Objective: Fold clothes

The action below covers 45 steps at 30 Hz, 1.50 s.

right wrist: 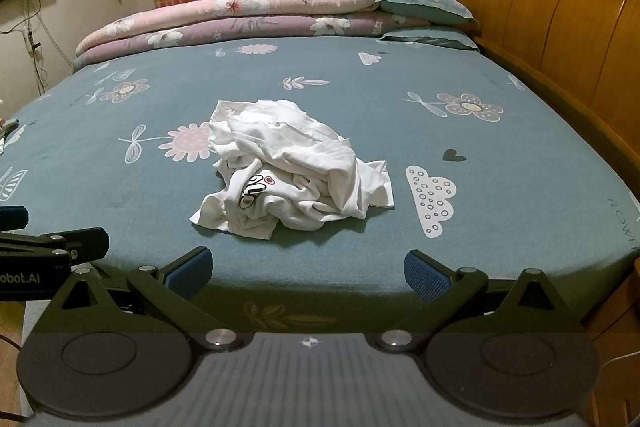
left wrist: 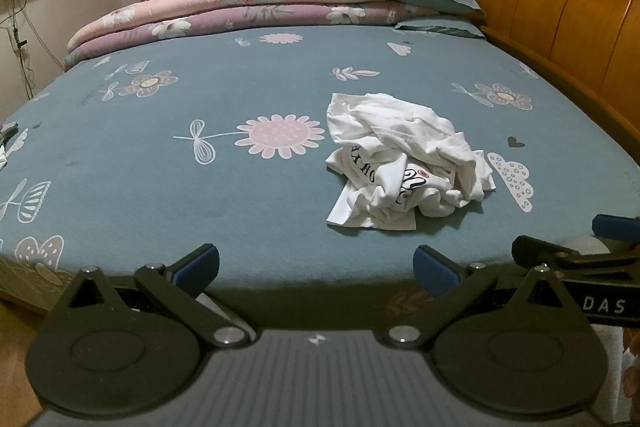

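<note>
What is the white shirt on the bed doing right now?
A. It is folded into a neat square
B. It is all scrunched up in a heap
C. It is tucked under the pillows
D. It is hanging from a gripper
B: the white shirt lies crumpled in a heap on the blue flowered sheet, and both the left hand-held gripper and the right hand-held gripper are open and short of it.

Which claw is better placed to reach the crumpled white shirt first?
Probably the right claw: the white shirt lies almost straight ahead of its open fingers. For the left claw, also open, the shirt sits off to its right.
</note>
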Motion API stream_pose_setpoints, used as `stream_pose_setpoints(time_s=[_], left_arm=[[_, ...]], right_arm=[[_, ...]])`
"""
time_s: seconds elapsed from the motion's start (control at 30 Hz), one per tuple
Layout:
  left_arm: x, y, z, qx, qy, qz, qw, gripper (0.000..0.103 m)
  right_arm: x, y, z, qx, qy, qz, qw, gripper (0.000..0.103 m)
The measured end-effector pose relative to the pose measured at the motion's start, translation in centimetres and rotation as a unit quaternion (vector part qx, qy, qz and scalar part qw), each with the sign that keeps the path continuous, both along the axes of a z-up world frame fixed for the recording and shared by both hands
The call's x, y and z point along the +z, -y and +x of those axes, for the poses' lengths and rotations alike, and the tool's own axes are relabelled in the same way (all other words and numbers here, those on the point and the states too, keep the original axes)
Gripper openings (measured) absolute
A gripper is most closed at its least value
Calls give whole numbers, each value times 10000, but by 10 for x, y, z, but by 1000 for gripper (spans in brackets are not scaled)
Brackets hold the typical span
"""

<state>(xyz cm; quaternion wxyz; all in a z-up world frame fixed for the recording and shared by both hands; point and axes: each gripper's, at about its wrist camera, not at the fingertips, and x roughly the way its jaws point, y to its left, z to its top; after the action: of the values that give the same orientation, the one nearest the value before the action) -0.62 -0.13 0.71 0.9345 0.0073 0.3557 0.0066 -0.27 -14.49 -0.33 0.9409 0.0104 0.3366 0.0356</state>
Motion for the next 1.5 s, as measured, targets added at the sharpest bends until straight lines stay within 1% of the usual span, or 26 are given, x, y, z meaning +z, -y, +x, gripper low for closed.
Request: stream_pose_setpoints(time_s=[1.5], left_arm=[[1,4,-3,-42,36,69,10000,102]], right_arm=[[0,-2,-3,-2,35,3,10000,103]])
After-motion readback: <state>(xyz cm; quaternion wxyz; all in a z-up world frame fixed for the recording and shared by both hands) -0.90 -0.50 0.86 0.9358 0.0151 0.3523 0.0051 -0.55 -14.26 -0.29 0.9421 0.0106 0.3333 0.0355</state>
